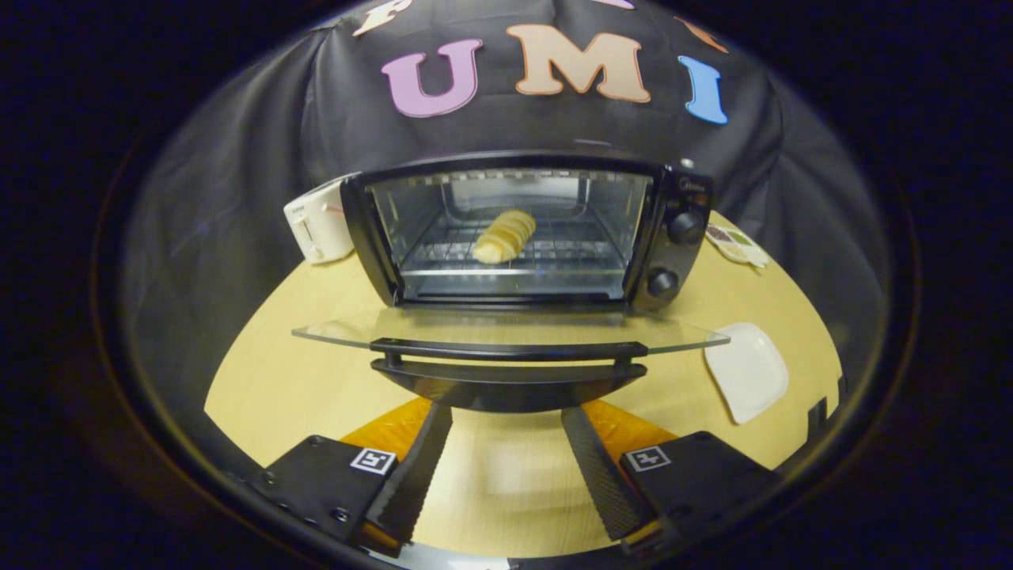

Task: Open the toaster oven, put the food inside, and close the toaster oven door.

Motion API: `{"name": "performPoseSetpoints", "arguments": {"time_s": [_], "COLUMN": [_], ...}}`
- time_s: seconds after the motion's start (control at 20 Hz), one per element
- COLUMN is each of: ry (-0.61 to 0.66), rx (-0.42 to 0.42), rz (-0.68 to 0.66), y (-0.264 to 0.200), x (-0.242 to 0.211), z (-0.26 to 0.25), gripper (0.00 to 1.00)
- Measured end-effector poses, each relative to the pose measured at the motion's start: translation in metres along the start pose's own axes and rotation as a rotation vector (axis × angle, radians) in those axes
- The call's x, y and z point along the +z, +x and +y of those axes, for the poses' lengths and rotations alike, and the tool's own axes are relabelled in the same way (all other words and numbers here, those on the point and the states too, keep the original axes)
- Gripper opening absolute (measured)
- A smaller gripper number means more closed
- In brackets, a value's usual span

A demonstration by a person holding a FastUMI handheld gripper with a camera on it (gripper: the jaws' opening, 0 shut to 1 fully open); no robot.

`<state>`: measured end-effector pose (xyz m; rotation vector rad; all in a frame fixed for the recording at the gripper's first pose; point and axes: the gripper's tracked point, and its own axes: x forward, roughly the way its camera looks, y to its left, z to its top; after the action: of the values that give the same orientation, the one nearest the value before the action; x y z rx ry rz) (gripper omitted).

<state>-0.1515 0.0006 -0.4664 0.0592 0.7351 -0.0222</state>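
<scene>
Tabletop (pixel 332 380): toaster oven (pixel 522 229) door (pixel 506 336) down, food (pixel 505 236) inside, tongs (pixel 506 416) spread.

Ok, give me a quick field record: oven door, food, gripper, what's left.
door: toaster oven glass door fully down, handle just ahead of the fingers
food: bread roll on the rack inside
gripper: gripper open, holding nothing
plate: white plate bare, right of door
remaining: close the door
</scene>
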Motion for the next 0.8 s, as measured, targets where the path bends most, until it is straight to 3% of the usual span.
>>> {"name": "performPoseSetpoints", "arguments": {"time_s": [0.35, 0.8], "ry": [0.064, 0.111], "rx": [-0.001, -0.022], "rz": [-0.091, -0.133], "y": [0.009, 0.025], "x": [0.059, 0.095], "z": [0.002, -0.007], "gripper": [0.89, 0.89]}}
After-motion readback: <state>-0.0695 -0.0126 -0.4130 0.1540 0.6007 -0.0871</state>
